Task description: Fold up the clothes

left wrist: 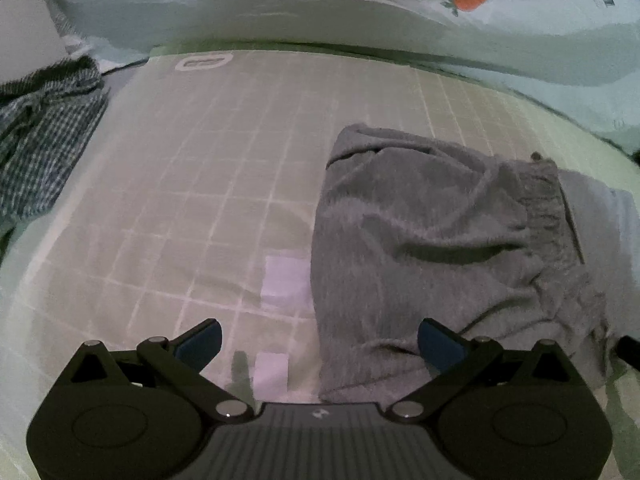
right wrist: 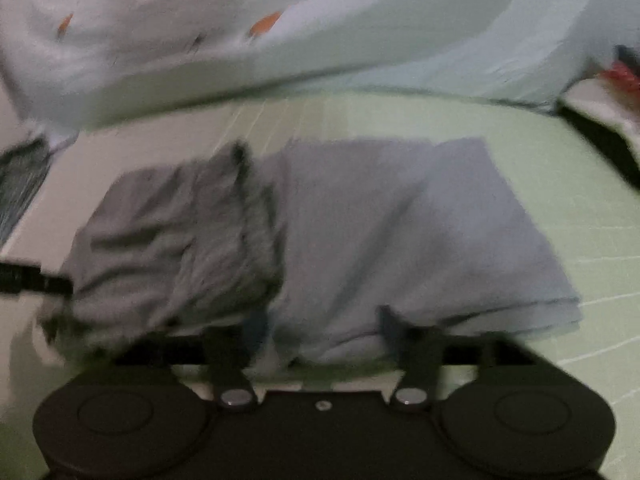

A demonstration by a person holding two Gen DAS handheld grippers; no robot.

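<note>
Grey sweatpants [left wrist: 440, 240] lie partly folded on a pale gridded mat [left wrist: 208, 168]; the elastic waistband [left wrist: 544, 204] is folded over the middle. My left gripper [left wrist: 320, 344] is open and empty, low over the mat at the garment's near left edge; its right finger [left wrist: 440, 344] is over the cloth. In the blurred right wrist view the same sweatpants [right wrist: 360, 232] lie flat, with the waistband [right wrist: 244, 216] at the left. My right gripper [right wrist: 324, 328] is open at the near edge of the cloth, holding nothing.
A checked dark garment [left wrist: 44, 140] lies bunched at the mat's left edge. A pale bedsheet with an orange carrot print [left wrist: 468, 2] is heaped along the far side. Two white tape patches [left wrist: 284, 280] are stuck on the mat. The left gripper's tip [right wrist: 32, 280] pokes in at left.
</note>
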